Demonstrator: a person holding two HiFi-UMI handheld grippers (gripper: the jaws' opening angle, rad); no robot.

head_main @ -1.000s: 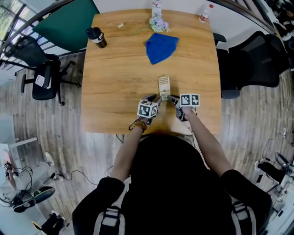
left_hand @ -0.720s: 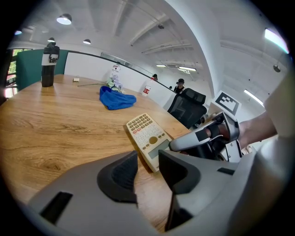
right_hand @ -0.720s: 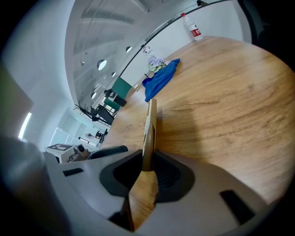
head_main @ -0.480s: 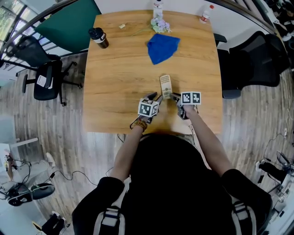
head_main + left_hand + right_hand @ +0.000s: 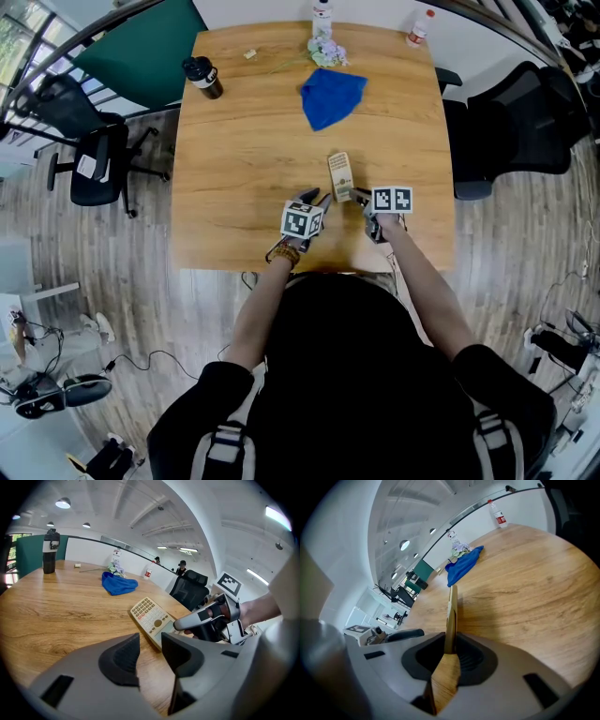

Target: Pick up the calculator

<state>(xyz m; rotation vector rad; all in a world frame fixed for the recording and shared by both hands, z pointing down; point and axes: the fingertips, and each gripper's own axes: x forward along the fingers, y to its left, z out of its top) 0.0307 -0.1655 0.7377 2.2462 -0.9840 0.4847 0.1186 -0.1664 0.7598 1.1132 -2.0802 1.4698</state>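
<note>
Calculator (image 5: pixel 339 175) is one only, a pale one, and your right gripper (image 5: pixel 362 198) pinches its near end: in the right gripper view the pads are pressed on both faces and you look along its thin edge. The near end is raised from the table (image 5: pixel 234 169), with a shadow under it; if the far end touches the wood I cannot tell. In the left gripper view it shows rows of light keys, a few red ones, one round key and a grey display, but the print on them is too small to read. Your left gripper (image 5: pixel 319 201) waits just beside the calculator, on its left; its jaws have just been opening, they stand spread, and nothing is between them. The square markers are black and white patterns without letters: one face shows on the left cube, two on the right. At the far side of the table you have one blue cloth (image 5: pixel 330 94), one dark flask (image 5: pixel 201 77) with a white band, one bottle (image 5: pixel 419 27) with a red cap and a label I cannot read, one white bottle (image 5: pixel 322 15) and one small bunch of flowers (image 5: pixel 325 49).
</note>
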